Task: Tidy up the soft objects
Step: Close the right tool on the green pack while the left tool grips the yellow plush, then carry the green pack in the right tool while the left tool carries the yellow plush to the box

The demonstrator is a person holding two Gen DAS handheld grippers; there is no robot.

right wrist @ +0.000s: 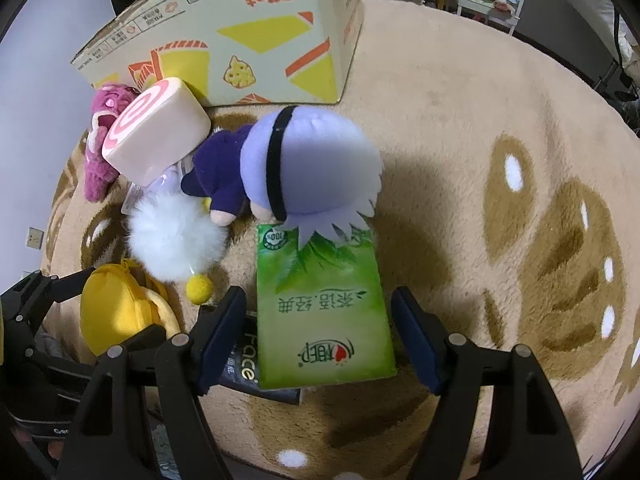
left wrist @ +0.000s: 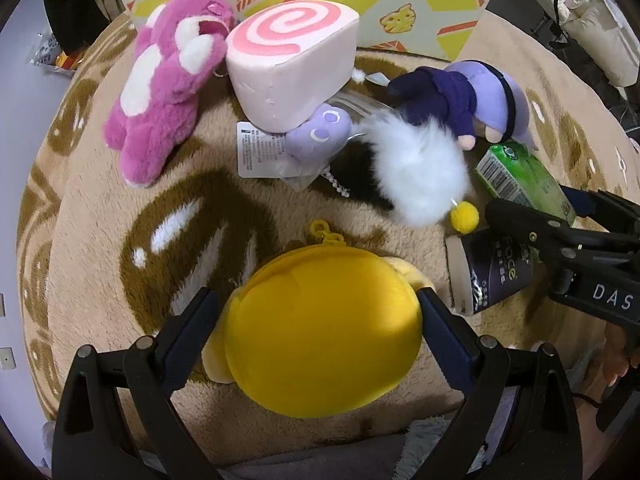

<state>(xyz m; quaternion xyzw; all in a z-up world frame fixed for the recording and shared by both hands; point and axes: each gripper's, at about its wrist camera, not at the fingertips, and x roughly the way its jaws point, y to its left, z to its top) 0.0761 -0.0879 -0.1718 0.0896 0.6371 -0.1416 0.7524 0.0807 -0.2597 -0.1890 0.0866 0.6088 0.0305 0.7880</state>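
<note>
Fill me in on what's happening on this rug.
A person is sorting soft things with two handheld claws. The left claw straddles a yellow plush pouch, its fingers at both sides. The right claw is open around a green tissue pack. Other plush toys lie before a cardboard box.

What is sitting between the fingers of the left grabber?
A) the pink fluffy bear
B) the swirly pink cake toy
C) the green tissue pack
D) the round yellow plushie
D: in the left wrist view, the round yellow plushie fills the gap of the left gripper, whose fingers flank its sides.
</note>
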